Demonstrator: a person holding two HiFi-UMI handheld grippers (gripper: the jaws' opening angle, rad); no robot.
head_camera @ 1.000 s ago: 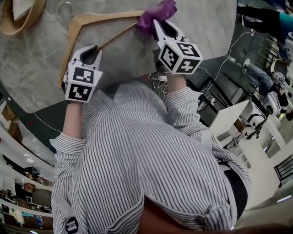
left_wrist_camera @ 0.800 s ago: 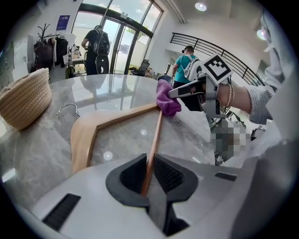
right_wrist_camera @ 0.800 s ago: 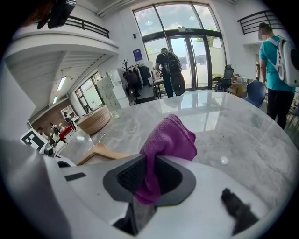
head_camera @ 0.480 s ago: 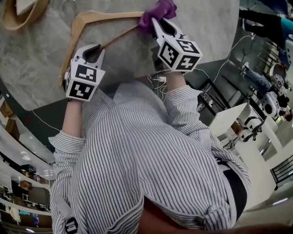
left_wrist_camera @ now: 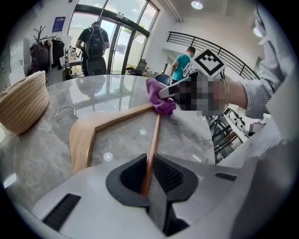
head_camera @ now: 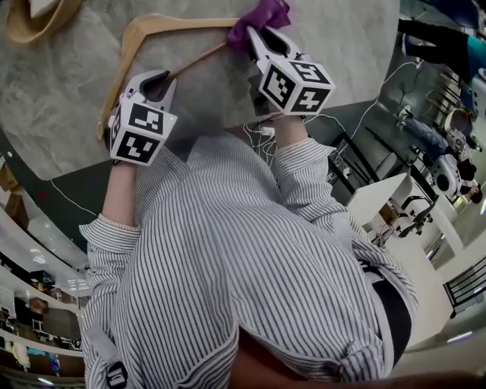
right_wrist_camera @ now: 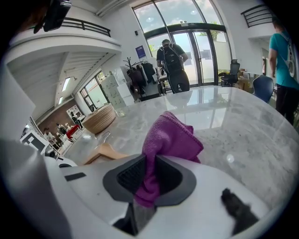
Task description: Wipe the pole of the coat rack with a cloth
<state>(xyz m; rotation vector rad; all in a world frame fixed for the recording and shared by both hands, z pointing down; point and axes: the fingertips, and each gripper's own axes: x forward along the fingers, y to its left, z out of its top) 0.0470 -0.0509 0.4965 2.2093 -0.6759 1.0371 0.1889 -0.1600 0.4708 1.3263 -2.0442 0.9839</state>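
A wooden hanger (head_camera: 130, 44) lies on the round marble table (head_camera: 53, 106). My left gripper (head_camera: 156, 83) is shut on the near end of its thin bottom rod (left_wrist_camera: 154, 133), which runs between the pads (left_wrist_camera: 163, 173). At the rod's far end, by the hanger's corner, a purple cloth (head_camera: 262, 15) is bunched. My right gripper (head_camera: 260, 39) is shut on that cloth (right_wrist_camera: 170, 137), which sticks out past its jaws and rests against the rod. In the left gripper view the right gripper (left_wrist_camera: 174, 88) and the cloth (left_wrist_camera: 159, 97) show beyond the hanger (left_wrist_camera: 84, 140).
A woven basket (head_camera: 34, 19) stands at the table's far left, with a loose metal hook (left_wrist_camera: 65, 111) beside it. The table's edge (head_camera: 228, 125) runs just in front of my body. People, a loaded coat stand (right_wrist_camera: 138, 77) and glass doors are in the background.
Both grips stay as they were. The whole scene sits slightly higher in the head view; the grippers have not visibly shifted along the hanger.
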